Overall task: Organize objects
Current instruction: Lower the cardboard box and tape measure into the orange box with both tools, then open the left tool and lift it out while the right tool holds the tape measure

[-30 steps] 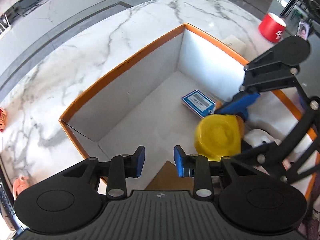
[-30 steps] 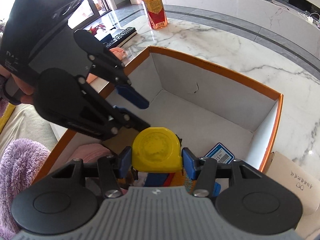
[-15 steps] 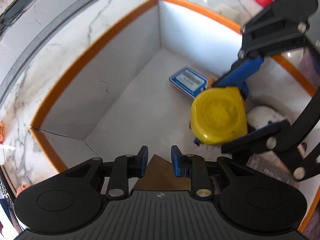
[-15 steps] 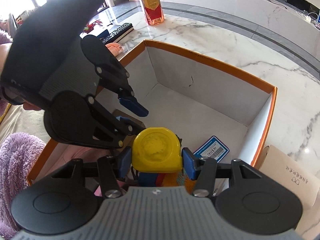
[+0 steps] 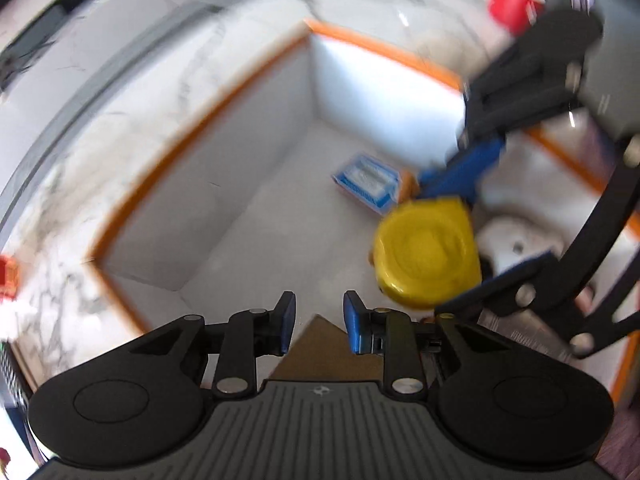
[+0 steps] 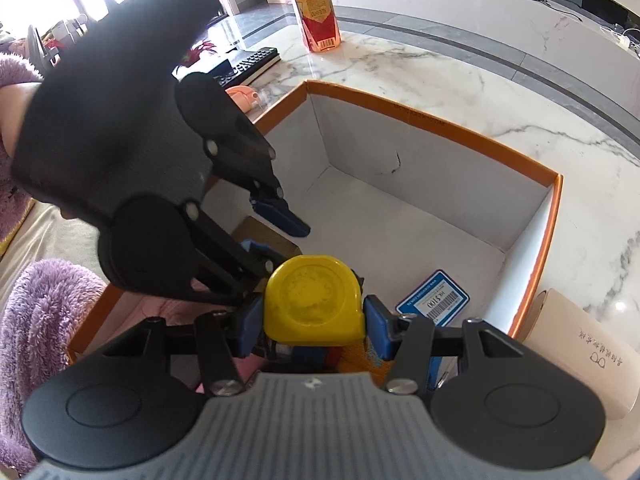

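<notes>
Yellow tape measure [image 6: 314, 300] clamped between right gripper [image 6: 314, 320] jaws, over orange-rimmed box [image 6: 432, 120]. Left gripper [image 5: 318, 322] jaws narrowly parted, empty, above brown card [image 5: 324, 346].

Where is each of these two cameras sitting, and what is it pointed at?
Left wrist: on the left gripper, looking down into the orange-rimmed box; own empty fingers show.
Right wrist: on the right gripper, looking across the box toward a drink bottle; its fingers clamp a yellow tape measure.
Shared: box, tape measure, blue barcode card, and each other's gripper.
</notes>
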`<state>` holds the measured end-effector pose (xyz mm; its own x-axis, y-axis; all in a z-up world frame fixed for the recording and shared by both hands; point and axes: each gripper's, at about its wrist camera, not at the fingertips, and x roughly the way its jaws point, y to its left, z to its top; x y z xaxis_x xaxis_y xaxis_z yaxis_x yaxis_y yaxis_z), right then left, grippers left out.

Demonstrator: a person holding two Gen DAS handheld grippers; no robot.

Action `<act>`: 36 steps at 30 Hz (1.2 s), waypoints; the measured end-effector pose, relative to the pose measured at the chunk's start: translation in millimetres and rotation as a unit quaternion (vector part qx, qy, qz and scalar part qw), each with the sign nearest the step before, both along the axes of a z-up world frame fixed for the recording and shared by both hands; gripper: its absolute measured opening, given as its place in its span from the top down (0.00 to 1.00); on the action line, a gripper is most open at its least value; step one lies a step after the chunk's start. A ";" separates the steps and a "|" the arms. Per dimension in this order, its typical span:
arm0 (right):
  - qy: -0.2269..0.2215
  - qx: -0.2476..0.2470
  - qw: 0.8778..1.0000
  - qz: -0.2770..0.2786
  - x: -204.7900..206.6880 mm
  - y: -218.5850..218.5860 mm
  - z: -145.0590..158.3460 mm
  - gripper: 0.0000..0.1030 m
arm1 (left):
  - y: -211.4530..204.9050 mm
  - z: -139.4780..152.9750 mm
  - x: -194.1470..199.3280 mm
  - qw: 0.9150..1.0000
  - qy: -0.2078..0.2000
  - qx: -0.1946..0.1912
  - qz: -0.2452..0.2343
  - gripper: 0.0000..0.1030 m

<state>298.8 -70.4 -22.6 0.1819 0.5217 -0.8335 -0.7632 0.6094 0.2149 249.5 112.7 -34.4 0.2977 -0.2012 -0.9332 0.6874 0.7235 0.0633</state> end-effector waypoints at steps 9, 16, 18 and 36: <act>0.055 0.030 0.998 0.014 0.3 37.7 -7.2 0.46 | -0.5 29.2 2.6 0.993 -0.044 -0.051 0.096 0.69; 0.074 -0.009 0.997 0.028 2.6 58.0 -26.8 0.46 | 9.2 25.6 -18.0 0.993 -0.037 -0.042 0.105 0.69; 0.070 -0.013 0.997 0.036 4.0 59.7 -25.9 0.45 | 8.0 21.5 -19.4 0.993 -0.038 -0.043 0.104 0.69; 0.129 -0.040 0.988 0.072 36.7 68.2 -37.0 0.54 | 11.2 18.0 -22.7 0.992 -0.034 -0.051 0.110 0.69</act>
